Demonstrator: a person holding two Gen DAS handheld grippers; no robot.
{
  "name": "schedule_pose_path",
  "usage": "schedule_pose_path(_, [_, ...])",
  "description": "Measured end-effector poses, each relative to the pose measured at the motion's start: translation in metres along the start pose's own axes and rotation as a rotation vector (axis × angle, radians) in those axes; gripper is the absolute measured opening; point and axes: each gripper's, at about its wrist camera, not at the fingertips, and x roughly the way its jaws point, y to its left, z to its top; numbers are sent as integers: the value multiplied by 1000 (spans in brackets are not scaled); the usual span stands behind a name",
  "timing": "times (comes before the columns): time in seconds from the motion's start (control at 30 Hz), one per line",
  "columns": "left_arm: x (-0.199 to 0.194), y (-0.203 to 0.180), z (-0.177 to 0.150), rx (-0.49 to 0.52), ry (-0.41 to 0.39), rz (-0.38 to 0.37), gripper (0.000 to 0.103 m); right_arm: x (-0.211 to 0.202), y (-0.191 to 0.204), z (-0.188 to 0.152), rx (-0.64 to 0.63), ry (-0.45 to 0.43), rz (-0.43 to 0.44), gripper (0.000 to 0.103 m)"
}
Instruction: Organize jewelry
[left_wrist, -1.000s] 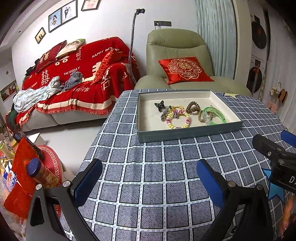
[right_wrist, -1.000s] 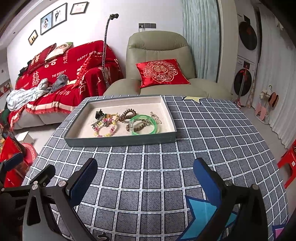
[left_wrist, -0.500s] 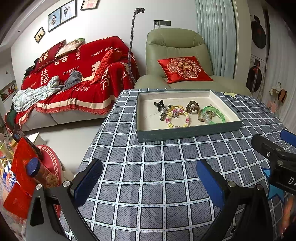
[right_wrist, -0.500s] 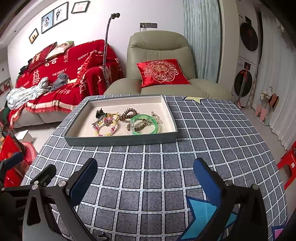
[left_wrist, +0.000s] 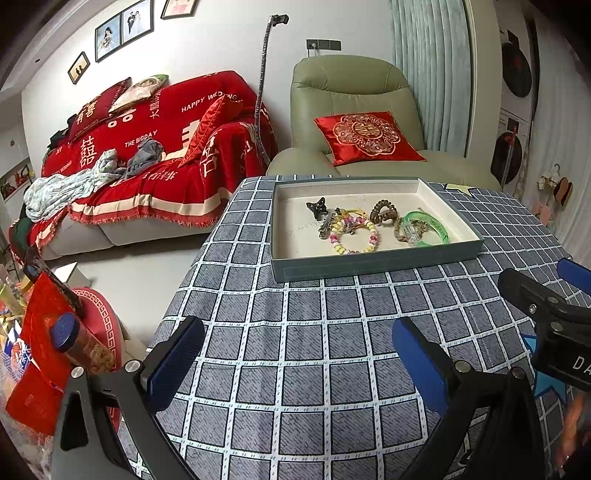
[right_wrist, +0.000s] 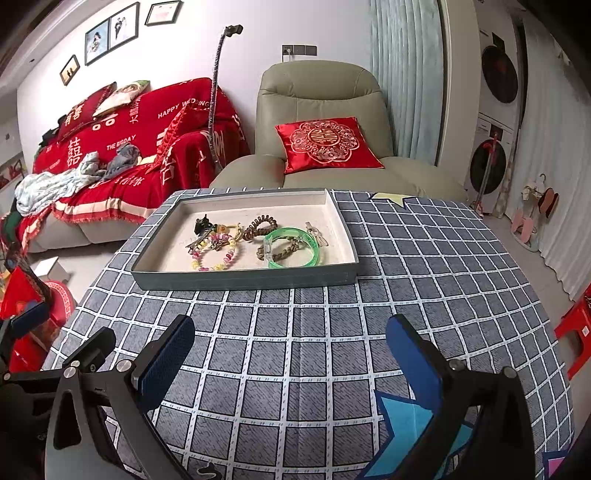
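Observation:
A grey tray with a cream lining sits on the checked tablecloth. Inside lie a black claw clip, a pastel bead bracelet, a brown spiral hair tie, a green bangle over a bronze chain, and a clear clip. My left gripper is open and empty above the cloth, well short of the tray. My right gripper is likewise open and empty. The right gripper also shows at the edge of the left wrist view.
The table drops off at its left edge toward the floor, where red bags and a jar stand. A green armchair and a red-covered sofa lie behind. A red stool is at the right.
Both views have drawn slightly nearer to the tray. Both grippers stay open; nothing in the tray has moved.

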Motion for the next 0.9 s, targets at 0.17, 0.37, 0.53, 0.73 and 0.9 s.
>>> schedule_pose_path(0.17, [0,-1,0,0,0,1,103,1,0,-1,-1,1,3,103])
schedule_pose_path(0.37, [0,-1,1,-1,1,0,103,1,2,0,-6,2,7,103])
schedule_pose_path(0.53, [0,0,0,0,0,0,103,1,2,0,-8,1,4,103])
schedule_pose_path(0.73, [0,0,0,-1,0,0,103,1,3,0,-7,2,7,103])
schedule_pose_path(0.9, [0,0,0,0,1,0,103,1,3,1,-9,3,9,103])
